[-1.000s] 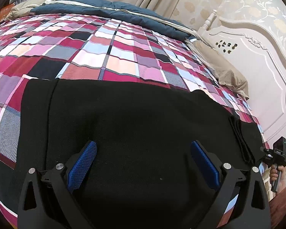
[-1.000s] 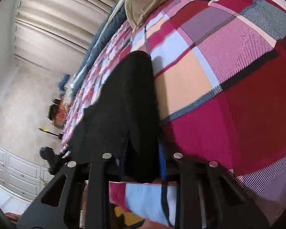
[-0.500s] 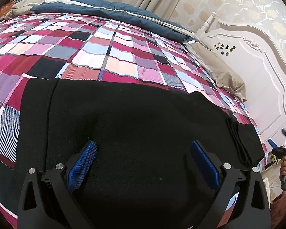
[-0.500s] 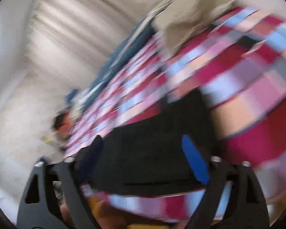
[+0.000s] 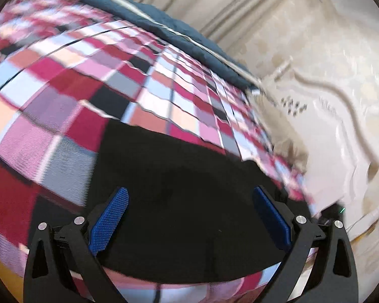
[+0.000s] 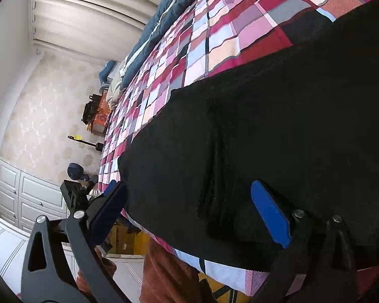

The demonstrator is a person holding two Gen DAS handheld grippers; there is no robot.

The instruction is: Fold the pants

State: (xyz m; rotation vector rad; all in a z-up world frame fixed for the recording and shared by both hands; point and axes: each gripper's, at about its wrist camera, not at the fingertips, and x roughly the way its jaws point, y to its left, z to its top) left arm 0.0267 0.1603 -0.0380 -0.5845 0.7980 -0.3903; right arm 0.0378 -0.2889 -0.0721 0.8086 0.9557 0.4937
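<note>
The black pants [image 5: 179, 181] lie flat on the plaid bedspread [image 5: 63, 96], near the bed's front edge. My left gripper [image 5: 189, 199] is open and empty, its blue pads wide apart just above the pants. The pants also fill the right wrist view [image 6: 278, 126]. My right gripper [image 6: 189, 199] is open and empty over them, with its left finger past the cloth's edge. A lengthwise crease [image 6: 214, 176] runs between its fingers.
A dark blue quilt [image 5: 176, 32] lies along the far side of the bed. A white headboard [image 5: 336, 131] and a tan pillow [image 5: 288, 141] are at the right. White cabinets [image 6: 25, 197] and floor clutter stand beyond the bed's edge.
My right gripper has let go of the pants and opened, then swung over the flat cloth. My left gripper has shifted toward the headboard side, still open.
</note>
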